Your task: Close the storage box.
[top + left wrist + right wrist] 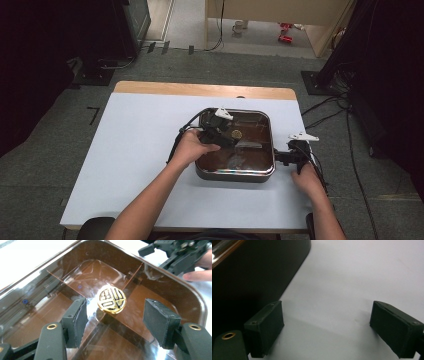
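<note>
A square pan with rounded corners [235,172] sits on the white-topped bench [130,165], toward its right edge and nearer the front. A clear glass lid [62,277] covers the pan, and in the lid's middle is a round gold knob [111,299] bearing a raised emblem in gold on black, like a stylised character; it cannot be read as any word or brand.

The left gripper [115,320] hangs over the lid's middle, held by the person's left hand [191,148]. Its jaws stand spread, with the knob between and just beyond the pads [160,322] and clear of both, so nothing is pinched.

The right gripper [327,325] rests low at the pan's right side, near the bench's right edge, in the person's right hand [307,180]. Its jaws are spread wide over bare white bench top, with the pan's dark outer wall just beside its left pad [268,325]. From the left gripper view it shows beyond the pan's far corner.
</note>
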A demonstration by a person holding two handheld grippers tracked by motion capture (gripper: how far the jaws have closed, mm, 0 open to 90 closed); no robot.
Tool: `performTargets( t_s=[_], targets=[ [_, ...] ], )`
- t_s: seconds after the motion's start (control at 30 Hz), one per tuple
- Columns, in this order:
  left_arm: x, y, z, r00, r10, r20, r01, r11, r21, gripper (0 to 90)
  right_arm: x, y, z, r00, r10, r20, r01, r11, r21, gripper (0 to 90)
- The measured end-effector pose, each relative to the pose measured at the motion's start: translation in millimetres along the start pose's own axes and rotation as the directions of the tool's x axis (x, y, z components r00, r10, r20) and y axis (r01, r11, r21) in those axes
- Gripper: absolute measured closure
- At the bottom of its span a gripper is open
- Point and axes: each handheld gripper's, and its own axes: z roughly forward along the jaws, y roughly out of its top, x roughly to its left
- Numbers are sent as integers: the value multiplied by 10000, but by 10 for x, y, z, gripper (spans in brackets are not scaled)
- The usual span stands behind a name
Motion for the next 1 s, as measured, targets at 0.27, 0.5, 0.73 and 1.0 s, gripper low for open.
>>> performTargets(
  t_s=[0.27, 0.5, 0.73, 1.0],
  targets=[
    [22, -88, -261, 9998, 73, -158, -79, 9994, -349, 343, 1, 0, 0, 10000, -6, 6, 6, 10000, -7, 113],
    [90, -283, -451, 9983, -354, -454, 333, 9984, -463, 340, 3, 0, -1, 10000, 20, 6, -20, 10000, 9, 113],
    [186, -481, -598, 9934, -852, -764, 803, 9946, -652, 326, 2, 1, 0, 10000, 6, 10, -6, 10000, -12, 113],
    [177, -706, -735, 9886, -1008, -1117, 940, 9935, -644, 316, 0, 1, 0, 10000, 3, 4, -3, 10000, 6, 112]
  ],
)
